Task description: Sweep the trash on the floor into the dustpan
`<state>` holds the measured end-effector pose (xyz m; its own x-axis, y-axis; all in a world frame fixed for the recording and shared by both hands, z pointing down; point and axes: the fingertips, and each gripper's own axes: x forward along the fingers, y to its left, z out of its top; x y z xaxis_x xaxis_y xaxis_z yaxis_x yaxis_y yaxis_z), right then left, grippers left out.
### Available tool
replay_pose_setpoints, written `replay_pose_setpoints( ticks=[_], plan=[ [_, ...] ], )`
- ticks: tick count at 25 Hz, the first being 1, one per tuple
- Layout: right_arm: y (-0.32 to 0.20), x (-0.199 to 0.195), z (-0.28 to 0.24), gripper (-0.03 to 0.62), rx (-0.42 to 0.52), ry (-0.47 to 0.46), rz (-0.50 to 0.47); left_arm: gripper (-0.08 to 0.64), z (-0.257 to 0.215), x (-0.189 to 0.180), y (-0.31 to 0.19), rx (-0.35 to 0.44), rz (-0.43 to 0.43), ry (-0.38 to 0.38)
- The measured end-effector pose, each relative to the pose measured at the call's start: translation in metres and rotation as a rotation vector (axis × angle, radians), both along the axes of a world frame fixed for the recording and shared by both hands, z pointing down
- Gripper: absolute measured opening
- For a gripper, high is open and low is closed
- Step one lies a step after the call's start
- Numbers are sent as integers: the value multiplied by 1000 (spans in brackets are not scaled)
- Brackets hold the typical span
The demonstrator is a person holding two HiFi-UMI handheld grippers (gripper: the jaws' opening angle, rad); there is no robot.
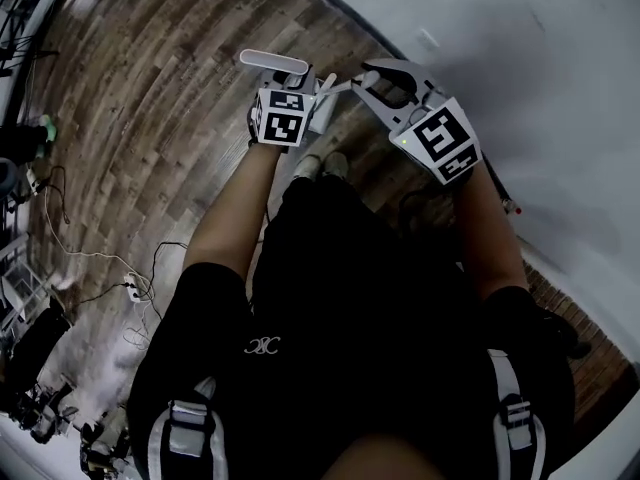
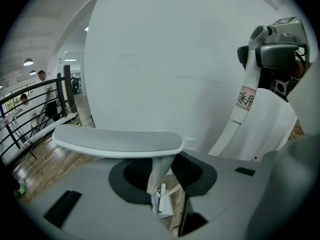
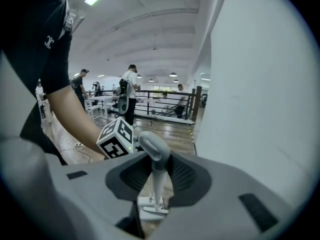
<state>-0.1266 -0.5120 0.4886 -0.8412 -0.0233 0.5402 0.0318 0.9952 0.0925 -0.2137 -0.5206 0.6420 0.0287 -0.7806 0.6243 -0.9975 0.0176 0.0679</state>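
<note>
Floor (image 1: 150,118): grainy wood planks. Wall (image 1: 520,48): matt. Left handle (image 2: 117,143), right handle (image 3: 155,151): smooth plastic.

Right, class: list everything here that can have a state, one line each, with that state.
left gripper: fingers shut on the wide-topped handle.
wide-topped handle: upright, gripped on its shaft.
right gripper: fingers shut on the round-topped handle.
round-topped handle: upright, gripped on its shaft below the top.
cables: lying loose on the wooden floor.

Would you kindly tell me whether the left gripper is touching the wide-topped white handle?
Touching. The left gripper view shows the left gripper shut on the white handle, pads against its stem.
</note>
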Motion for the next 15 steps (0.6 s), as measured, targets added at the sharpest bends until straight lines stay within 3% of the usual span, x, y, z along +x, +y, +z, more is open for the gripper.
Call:
replay_pose_setpoints(
  ticks=[8, 11, 15],
  plan=[
    [-57, 70, -57, 107, -91, -105, 498, 115, -31, -7, -4, 26, -25, 5],
    [-70, 98, -93, 109, -92, -170, 655, 115, -59, -7, 0, 42, -44, 6],
    [-70, 132, -135, 109, -55, -238, 808, 110, -114, -13, 4, 92, -48, -48]
  ],
)
